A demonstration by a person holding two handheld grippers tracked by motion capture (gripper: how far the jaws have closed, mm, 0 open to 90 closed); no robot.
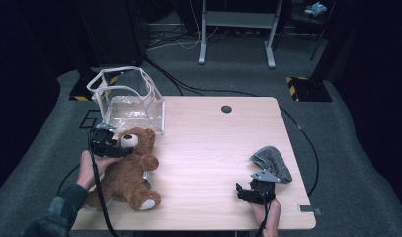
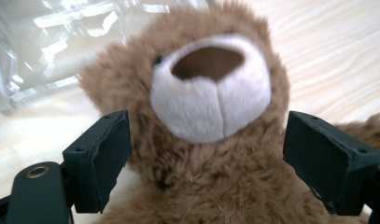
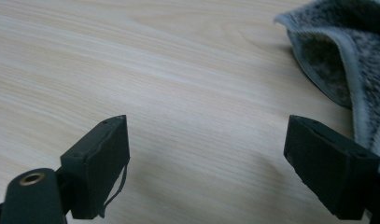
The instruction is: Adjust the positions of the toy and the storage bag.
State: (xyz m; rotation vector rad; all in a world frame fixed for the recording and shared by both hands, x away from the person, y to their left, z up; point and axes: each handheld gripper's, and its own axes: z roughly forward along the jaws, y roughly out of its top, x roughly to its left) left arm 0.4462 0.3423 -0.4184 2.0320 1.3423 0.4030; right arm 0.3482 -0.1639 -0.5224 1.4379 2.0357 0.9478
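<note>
A brown teddy bear [image 1: 129, 170] lies on its back at the left of the wooden table [image 1: 213, 143], head toward the far side. My left gripper [image 1: 123, 149] sits at the bear's head. In the left gripper view its jaws stand wide on either side of the bear [image 2: 211, 102], below the white muzzle; the left gripper [image 2: 206, 135] is open and the pads do not press the fur. My right gripper [image 1: 243, 190] rests near the front right edge, open, with bare wood between the jaws of the right gripper [image 3: 206, 140].
A clear plastic bag [image 1: 127, 98] stands open just behind the bear, and the clear plastic bag [image 2: 38, 42] shows beside the bear's head. A grey cloth [image 1: 271, 160] lies crumpled next to the right gripper, and the grey cloth [image 3: 346, 51] reaches past its right jaw. A cable hole [image 1: 226, 108] sits near the far edge.
</note>
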